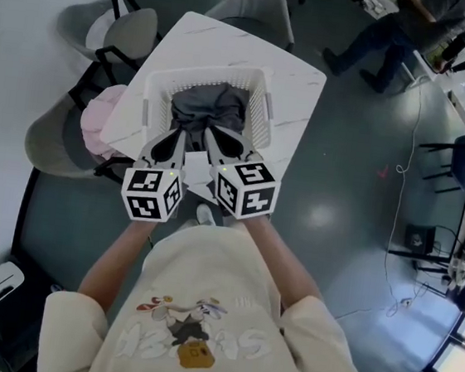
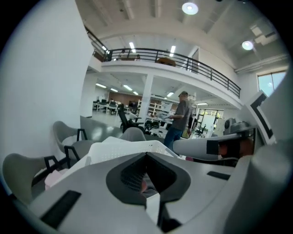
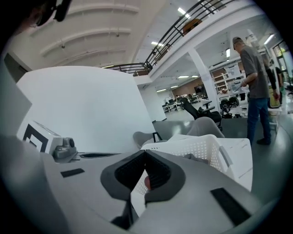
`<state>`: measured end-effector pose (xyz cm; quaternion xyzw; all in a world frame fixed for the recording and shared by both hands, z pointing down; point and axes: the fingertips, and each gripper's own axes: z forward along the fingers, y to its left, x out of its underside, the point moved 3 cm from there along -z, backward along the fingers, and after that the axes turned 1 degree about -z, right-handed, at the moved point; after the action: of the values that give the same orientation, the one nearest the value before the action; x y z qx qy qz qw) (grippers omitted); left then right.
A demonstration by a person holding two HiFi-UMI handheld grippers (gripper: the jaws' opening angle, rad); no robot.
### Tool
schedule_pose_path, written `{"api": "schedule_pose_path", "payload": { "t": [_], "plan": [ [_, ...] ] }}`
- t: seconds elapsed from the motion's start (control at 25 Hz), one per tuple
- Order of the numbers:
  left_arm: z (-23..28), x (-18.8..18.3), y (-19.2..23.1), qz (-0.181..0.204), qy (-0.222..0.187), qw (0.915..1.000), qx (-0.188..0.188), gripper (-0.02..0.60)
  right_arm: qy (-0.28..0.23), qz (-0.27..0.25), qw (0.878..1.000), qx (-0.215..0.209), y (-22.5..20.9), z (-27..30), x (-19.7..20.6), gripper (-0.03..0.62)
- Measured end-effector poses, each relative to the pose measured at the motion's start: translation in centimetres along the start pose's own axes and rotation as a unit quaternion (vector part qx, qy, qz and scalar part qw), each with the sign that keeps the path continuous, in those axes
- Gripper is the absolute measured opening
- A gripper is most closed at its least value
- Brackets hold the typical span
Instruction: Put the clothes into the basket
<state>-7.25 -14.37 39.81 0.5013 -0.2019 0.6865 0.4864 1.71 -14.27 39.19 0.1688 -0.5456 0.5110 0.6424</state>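
A white slatted basket (image 1: 156,97) stands on the white table (image 1: 298,88), with dark grey clothes (image 1: 210,107) heaped inside it. My left gripper (image 1: 174,135) and right gripper (image 1: 213,135) hang side by side over the basket's near rim, both pointing into it. Each is shut with nothing between its jaws. In the left gripper view the jaws (image 2: 146,154) meet in front of the basket (image 2: 119,148). The right gripper view shows the same, jaws (image 3: 145,153) closed before the basket (image 3: 197,148). A pink garment (image 1: 98,124) lies on a chair to the left of the table.
Grey chairs (image 1: 117,26) stand left of the table and another chair (image 1: 253,8) stands behind it. A person (image 1: 400,33) is at the far right on the dark floor. Cables (image 1: 402,200) and desks line the right side.
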Motion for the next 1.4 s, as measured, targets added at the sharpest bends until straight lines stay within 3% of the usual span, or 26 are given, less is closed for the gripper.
{"api": "schedule_pose_path", "payload": {
  "t": [0.2, 0.28, 0.44, 0.6, 0.96, 1.4],
  "plan": [
    [-2.6, -0.8, -2.2, 0.056, -0.053, 0.9966, 0.03, 0.009, -0.023, -0.066, 0.997, -0.039, 2.7, -2.2, -0.4, 0.008],
    [-3.6, -1.2, -3.1, 0.068, -0.069, 0.9947, 0.035, 0.009, -0.024, -0.059, 0.996, -0.058, 3.7, -2.8, -0.4, 0.008],
    [-5.3, -1.7, -4.9, 0.05, -0.076, 0.9945, 0.051, 0.009, -0.038, -0.033, 0.995, -0.083, 4.9, -4.4, -0.9, 0.008],
    [-6.5, -3.1, -5.7, 0.032, -0.095, 0.9931, 0.061, 0.009, -0.054, -0.07, 0.992, -0.085, 5.7, -5.5, -1.7, 0.008],
    [-8.7, -3.0, -6.5, 0.036, -0.092, 0.9933, 0.059, 0.009, -0.071, -0.127, 0.984, -0.104, 7.6, -8.2, -2.0, 0.008],
    [-10.3, -2.9, -7.6, 0.045, -0.095, 0.9916, 0.074, 0.009, -0.08, -0.116, 0.984, -0.112, 9.0, -9.3, -1.5, 0.008]
  ]
}}
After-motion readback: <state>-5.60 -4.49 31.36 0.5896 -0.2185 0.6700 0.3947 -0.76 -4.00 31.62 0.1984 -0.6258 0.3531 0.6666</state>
